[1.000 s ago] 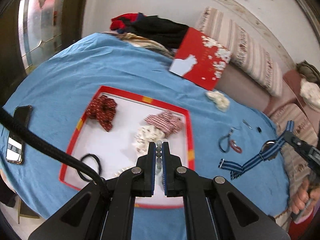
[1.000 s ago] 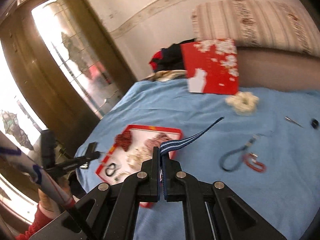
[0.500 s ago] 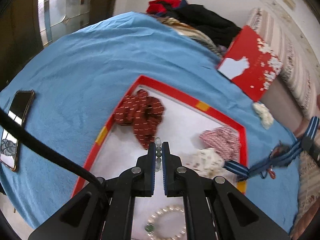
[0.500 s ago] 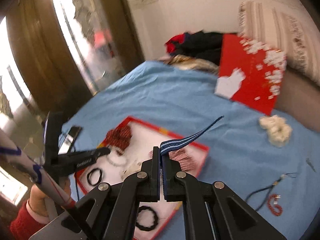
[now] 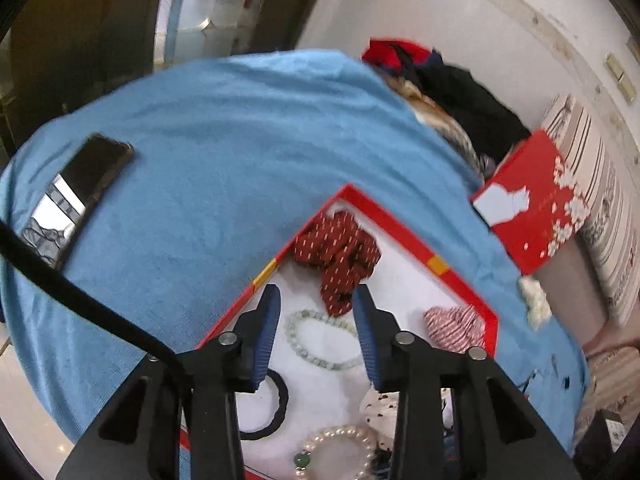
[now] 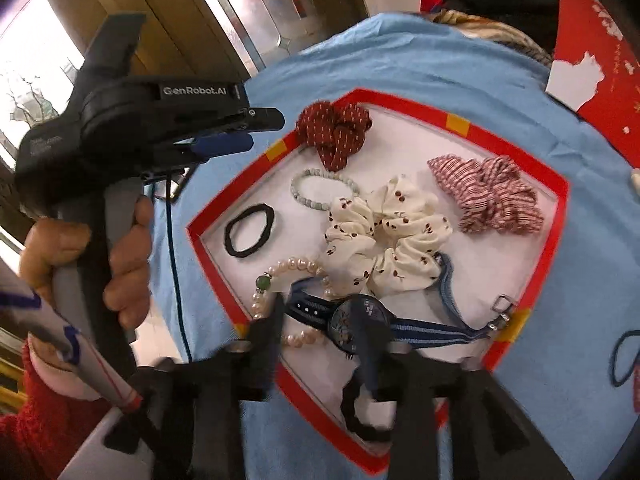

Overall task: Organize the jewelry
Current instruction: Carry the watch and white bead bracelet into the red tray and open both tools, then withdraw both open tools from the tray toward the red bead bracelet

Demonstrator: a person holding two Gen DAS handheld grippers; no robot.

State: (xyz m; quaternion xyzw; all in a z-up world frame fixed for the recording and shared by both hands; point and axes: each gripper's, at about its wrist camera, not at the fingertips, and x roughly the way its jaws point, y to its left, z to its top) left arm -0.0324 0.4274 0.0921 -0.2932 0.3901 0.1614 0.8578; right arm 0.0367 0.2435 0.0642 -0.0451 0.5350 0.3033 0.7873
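A red-rimmed white tray (image 6: 562, 200) (image 5: 436, 266) lies on the blue cloth. My left gripper (image 5: 316, 312) is open above a pale green bead bracelet (image 5: 320, 340) that lies in the tray, also seen in the right wrist view (image 6: 320, 190). My right gripper (image 6: 326, 330) is open over the tray's near edge. Just beyond it lies a blue striped strap (image 6: 432, 330) with a dark watch face (image 6: 352, 322), free of the fingers. A pearl bracelet (image 6: 280, 280), a black hair tie (image 6: 250, 232) and three scrunchies, dark red (image 6: 334, 130), cream (image 6: 384, 240) and striped (image 6: 488, 194), also lie in the tray.
A phone (image 5: 76, 200) lies on the cloth at the left. A red gift box (image 5: 528, 204) leans against striped cushions at the right, with a pile of clothes (image 5: 460, 92) behind. A white scrunchie (image 5: 534, 302) and a dark cord loop (image 6: 624, 360) lie on the cloth right of the tray.
Both grippers opened. The left let the green bead bracelet down into the tray. The right moved over the tray and let go of the striped strap, which now lies there.
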